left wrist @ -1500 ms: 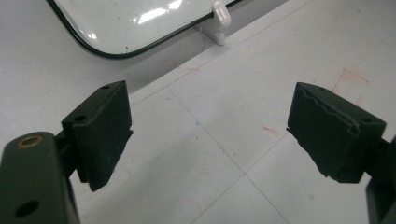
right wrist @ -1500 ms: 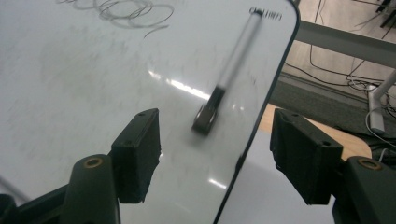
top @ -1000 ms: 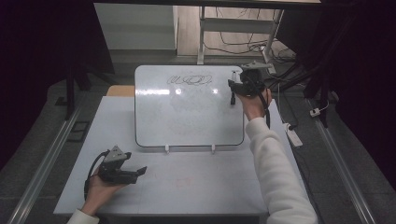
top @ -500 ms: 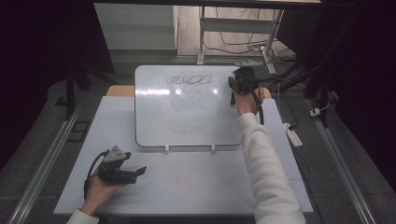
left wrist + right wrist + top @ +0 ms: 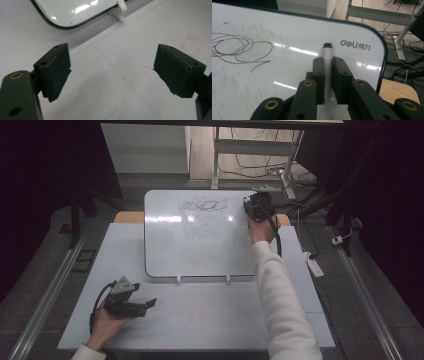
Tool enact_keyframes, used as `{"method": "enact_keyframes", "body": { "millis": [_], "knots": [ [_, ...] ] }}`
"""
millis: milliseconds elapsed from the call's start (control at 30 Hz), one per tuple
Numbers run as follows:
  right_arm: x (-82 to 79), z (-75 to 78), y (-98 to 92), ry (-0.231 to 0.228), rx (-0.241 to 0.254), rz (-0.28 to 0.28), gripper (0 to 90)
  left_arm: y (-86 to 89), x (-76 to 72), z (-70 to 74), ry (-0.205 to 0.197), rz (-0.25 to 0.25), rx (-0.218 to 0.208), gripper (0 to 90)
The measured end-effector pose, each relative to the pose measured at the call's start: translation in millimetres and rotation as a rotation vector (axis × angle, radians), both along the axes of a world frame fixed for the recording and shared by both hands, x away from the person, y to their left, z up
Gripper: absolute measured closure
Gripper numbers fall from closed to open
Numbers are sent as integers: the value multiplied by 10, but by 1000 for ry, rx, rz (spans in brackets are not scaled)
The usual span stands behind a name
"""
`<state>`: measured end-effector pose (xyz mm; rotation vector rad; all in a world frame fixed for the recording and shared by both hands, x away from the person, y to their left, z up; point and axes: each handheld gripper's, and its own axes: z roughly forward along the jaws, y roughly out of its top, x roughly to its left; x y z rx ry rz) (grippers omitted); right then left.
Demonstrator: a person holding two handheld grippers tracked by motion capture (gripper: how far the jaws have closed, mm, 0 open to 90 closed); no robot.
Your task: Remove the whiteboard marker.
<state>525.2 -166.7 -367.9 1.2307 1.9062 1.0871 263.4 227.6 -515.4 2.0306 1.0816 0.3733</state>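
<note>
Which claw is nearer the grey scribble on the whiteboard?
Right. The right claw, shut on a white marker, sits just beside the grey scribble; the left claw rests below the board.

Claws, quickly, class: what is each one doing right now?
Left claw: open, holding nothing, over the table.
Right claw: just closed on a white marker at the whiteboard.

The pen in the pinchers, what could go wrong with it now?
The right gripper has just closed on the pen, low on its barrel, so it might tilt or slip when pressed down. The board sits on two small clips and nothing holds it: the left gripper rests open on the table, so a push could shift it. A stray stroke could cross the scribble.
</note>
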Motion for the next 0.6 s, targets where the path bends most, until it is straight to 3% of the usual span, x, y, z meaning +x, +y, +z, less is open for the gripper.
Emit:
{"method": "enact_keyframes", "body": {
  "millis": [300,600],
  "knots": [
    [-98,17,-44,-35,34,23,807,17,-10,9,-16,13,-6,158],
    [-408,-17,-206,-82,151,91,807,21,-9,31,-29,24,-17,163]
  ]
}}
